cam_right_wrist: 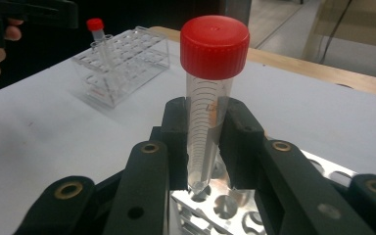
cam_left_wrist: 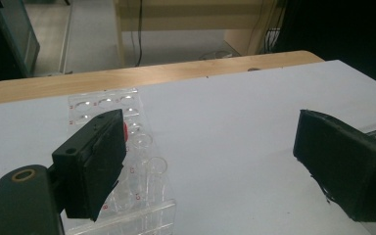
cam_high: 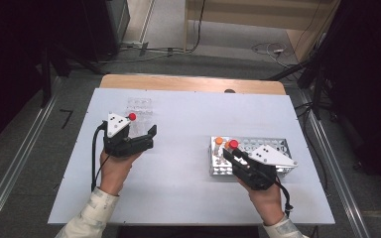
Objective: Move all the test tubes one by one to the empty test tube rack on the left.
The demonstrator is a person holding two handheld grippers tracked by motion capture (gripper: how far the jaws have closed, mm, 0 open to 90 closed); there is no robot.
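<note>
My right gripper [cam_high: 232, 154] [cam_right_wrist: 208, 125] is shut on a clear tube with a red cap [cam_high: 233, 144] [cam_right_wrist: 214, 49]. It holds the tube upright, the tip just above a hole of the metal rack [cam_high: 278, 145] [cam_right_wrist: 227, 205]. An orange-capped tube [cam_high: 219, 141] stands in that rack's left end. My left gripper [cam_high: 149, 138] [cam_left_wrist: 215, 152] is open with nothing between its jaws, just right of a clear plastic rack [cam_high: 140, 106] [cam_left_wrist: 137, 147] [cam_right_wrist: 127, 58]. One red-capped tube [cam_high: 132, 117] [cam_right_wrist: 97, 32] stands in the clear rack, its cap partly hidden behind a jaw in the left gripper view.
The white tabletop [cam_high: 188, 124] lies between the two racks, with a wooden edge [cam_high: 193, 83] at the far side. Cables [cam_high: 273, 49] trail on the floor beyond the table. Metal rails [cam_high: 327, 148] run along both sides.
</note>
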